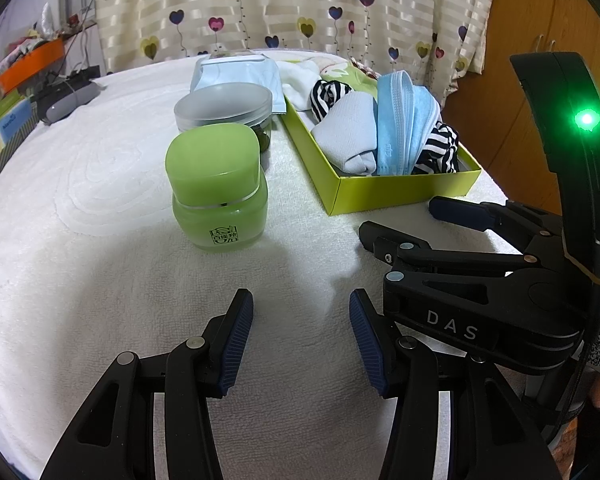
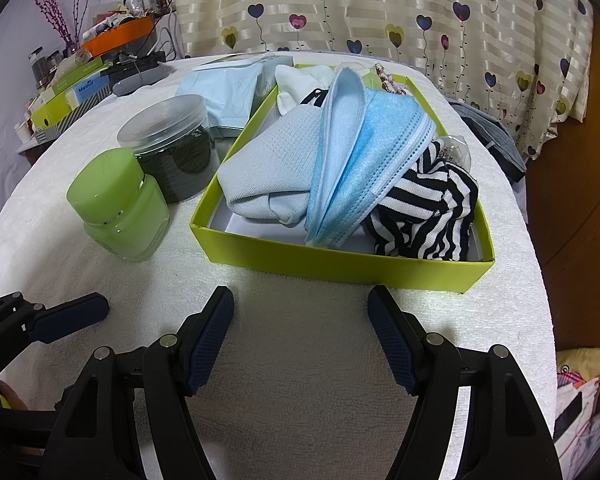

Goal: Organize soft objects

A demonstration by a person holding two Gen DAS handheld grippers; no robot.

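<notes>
On the white towel [image 2: 300,360], both hand-held grippers gape empty; only the right view shows the box's [image 2: 332,258] floor.

A fluffy white towel [image 2: 300,360] covers the bench. The yellow-green box [image 2: 340,258] looks like smooth matt cardboard. The green jar [image 1: 218,188] is shiny, maybe glass. The blue face mask [image 2: 364,168] looks papery, and the striped cloth [image 2: 424,216] is soft knit.

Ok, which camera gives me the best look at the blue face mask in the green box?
The right wrist view. There the blue face mask sits near centre, folded, lying between the pale cloth and the striped fabric in the green box. The left wrist view shows the mask smaller and farther off, towards the right.
</notes>
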